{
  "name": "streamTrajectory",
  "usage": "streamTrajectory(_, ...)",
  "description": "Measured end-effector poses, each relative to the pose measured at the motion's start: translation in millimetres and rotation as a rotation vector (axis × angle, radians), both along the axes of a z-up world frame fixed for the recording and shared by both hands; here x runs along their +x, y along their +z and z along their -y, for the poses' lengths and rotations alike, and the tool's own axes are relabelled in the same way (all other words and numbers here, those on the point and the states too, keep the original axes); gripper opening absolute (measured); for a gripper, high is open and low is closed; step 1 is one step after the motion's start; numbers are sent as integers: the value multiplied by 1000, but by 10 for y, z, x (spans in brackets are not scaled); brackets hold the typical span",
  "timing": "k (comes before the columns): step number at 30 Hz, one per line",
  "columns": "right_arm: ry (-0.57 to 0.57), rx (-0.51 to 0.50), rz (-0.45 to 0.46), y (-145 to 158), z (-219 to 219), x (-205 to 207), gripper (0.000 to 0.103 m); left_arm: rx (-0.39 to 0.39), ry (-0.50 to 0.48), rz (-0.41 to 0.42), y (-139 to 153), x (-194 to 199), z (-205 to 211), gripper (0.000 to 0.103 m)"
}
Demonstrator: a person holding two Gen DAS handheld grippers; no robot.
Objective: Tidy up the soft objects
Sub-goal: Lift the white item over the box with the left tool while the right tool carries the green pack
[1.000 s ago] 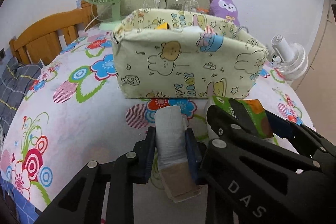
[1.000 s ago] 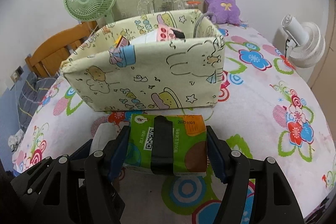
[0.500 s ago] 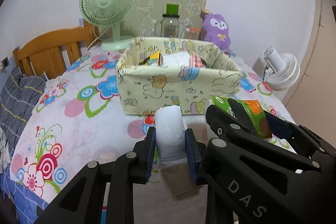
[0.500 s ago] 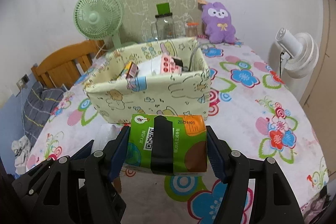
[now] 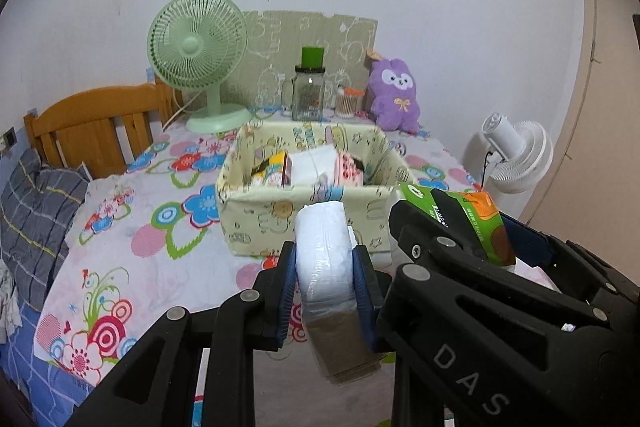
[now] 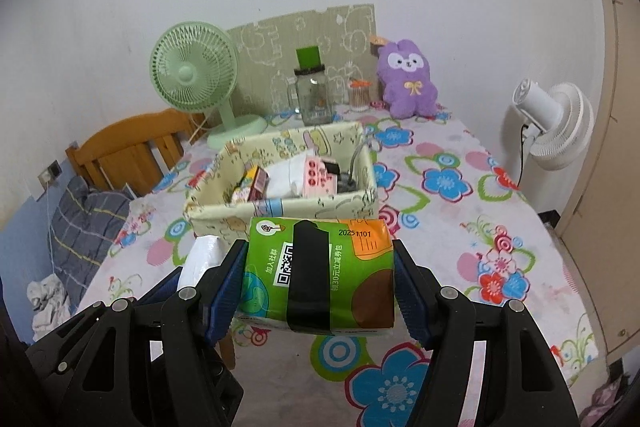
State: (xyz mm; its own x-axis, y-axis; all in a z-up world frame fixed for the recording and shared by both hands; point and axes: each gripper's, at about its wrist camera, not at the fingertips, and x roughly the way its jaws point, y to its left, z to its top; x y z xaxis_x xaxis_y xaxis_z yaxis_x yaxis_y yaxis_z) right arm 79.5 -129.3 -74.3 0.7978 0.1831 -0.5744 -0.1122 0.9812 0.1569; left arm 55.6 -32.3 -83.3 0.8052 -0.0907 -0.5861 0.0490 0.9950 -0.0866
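Note:
My left gripper (image 5: 325,277) is shut on a white tissue pack (image 5: 326,259), held upright above the flowered tablecloth. Beside it, my right gripper (image 6: 320,277) is shut on a green tissue pack (image 6: 320,275) with a black strip and an orange corner; that green tissue pack (image 5: 464,219) also shows at the right of the left wrist view. Ahead of and below both grippers stands a cream cartoon-print fabric box (image 5: 260,223), open at the top, with small packets and a white item inside. In the right wrist view the fabric box (image 6: 224,219) sits just beyond the green pack.
Along the far wall stand a green desk fan (image 5: 198,55), a glass jar with a green lid (image 5: 309,91) and a purple plush toy (image 5: 394,95). A white fan (image 6: 556,127) is at the table's right edge. A wooden chair (image 5: 96,131) and grey plaid cloth lie left.
Both grippers have risen with their packs still held. The fabric box now looks smaller and lower, and its inside has come into sight.

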Motion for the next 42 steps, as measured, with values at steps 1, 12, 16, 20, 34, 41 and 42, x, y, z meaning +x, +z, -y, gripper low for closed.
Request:
streamTrajectory(1, 0, 0, 5, 26, 2, -10, 71, 1, 0, 6, 29, -5, -2, 27)
streamTrajectory(12, 12, 4, 49, 292, -47, -29, 71, 6, 4, 49, 270, -14, -45, 27)
streamTrajectory(16, 15, 3, 62, 353, -71, 25, 71, 5, 5, 62, 328, 33, -69, 27)
streamTrajectory(20, 17, 2, 69, 387, -89, 92, 71, 4, 3, 69, 357, 93, -87, 27)
streamTrajectory(34, 24, 1, 76, 452, -141, 457, 71, 4, -2, 78, 410, 461, -124, 27)
streamTrajectory(41, 28, 7, 68, 414, -140, 678, 71, 11, -5, 71, 384, 652, -121, 27)
streamTrajectory(42, 28, 6, 69, 414, -139, 683, 71, 13, -5, 71, 381, 677, -119, 27)
